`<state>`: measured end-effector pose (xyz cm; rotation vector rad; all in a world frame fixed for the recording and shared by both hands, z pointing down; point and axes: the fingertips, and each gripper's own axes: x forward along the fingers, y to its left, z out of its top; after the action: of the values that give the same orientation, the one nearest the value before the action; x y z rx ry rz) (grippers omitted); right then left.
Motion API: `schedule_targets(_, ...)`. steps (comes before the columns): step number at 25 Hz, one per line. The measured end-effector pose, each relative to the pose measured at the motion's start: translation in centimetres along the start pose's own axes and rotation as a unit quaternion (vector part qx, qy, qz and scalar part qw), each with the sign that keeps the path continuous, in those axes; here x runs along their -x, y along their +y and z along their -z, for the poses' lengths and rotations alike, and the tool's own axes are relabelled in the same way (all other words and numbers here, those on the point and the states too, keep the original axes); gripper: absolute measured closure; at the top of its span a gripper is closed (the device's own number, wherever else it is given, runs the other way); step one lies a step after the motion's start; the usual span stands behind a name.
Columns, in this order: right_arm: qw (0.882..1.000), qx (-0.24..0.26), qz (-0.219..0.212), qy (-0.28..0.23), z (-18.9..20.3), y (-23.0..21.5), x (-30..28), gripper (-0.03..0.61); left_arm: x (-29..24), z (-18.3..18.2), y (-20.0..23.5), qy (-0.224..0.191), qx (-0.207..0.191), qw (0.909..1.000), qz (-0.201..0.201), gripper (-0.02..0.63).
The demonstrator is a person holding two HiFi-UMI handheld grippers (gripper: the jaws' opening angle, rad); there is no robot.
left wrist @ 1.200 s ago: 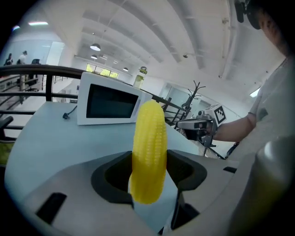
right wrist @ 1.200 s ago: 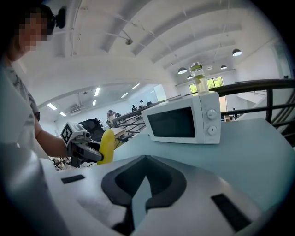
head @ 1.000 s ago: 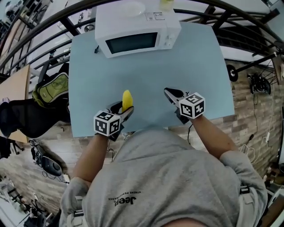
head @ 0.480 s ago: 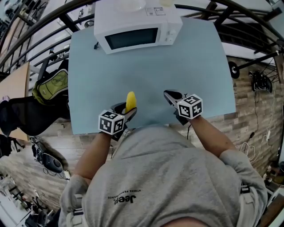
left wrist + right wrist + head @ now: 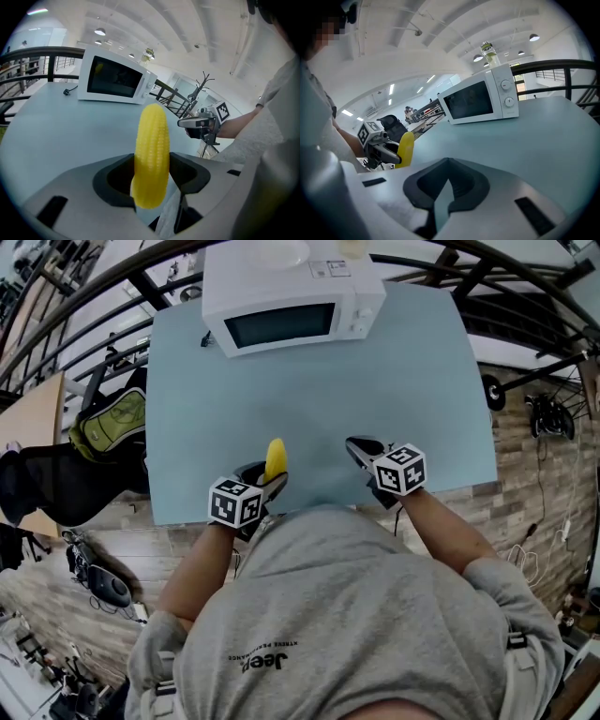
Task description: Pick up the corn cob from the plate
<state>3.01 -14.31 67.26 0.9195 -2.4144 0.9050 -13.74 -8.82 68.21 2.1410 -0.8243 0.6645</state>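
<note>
A yellow corn cob stands upright between the jaws of my left gripper, which is shut on it just above the near edge of the pale blue table. In the left gripper view the cob fills the gap between the pads, its tip sticking well up. My right gripper hovers to the right of it, apart from the cob, its jaws together with nothing in them. From the right gripper view the cob shows at the left. No plate is visible on the table.
A white microwave stands at the table's far edge, door shut, with a jar on top. A green backpack lies beyond the table's left edge. Black railings run behind the table.
Both grippers have sunk a little toward the near edge of the table, the left one still carrying the cob. Neither gripper's jaws have changed.
</note>
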Motion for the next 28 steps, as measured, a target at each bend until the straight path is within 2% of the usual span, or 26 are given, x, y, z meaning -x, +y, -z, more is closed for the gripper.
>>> schedule_targets(10,1.000,0.030,0.007,0.009,-0.30,0.10,-0.25,0.565,0.24,-0.54,0.36,-0.007,-0.001,1.0000,-0.004,0.368)
schedule_targets(28,0.999,0.036,-0.003,0.012,-0.68,0.33,-0.56,0.565,0.44,-0.84,1.01,-0.010,-0.001,0.9999,-0.010,0.373)
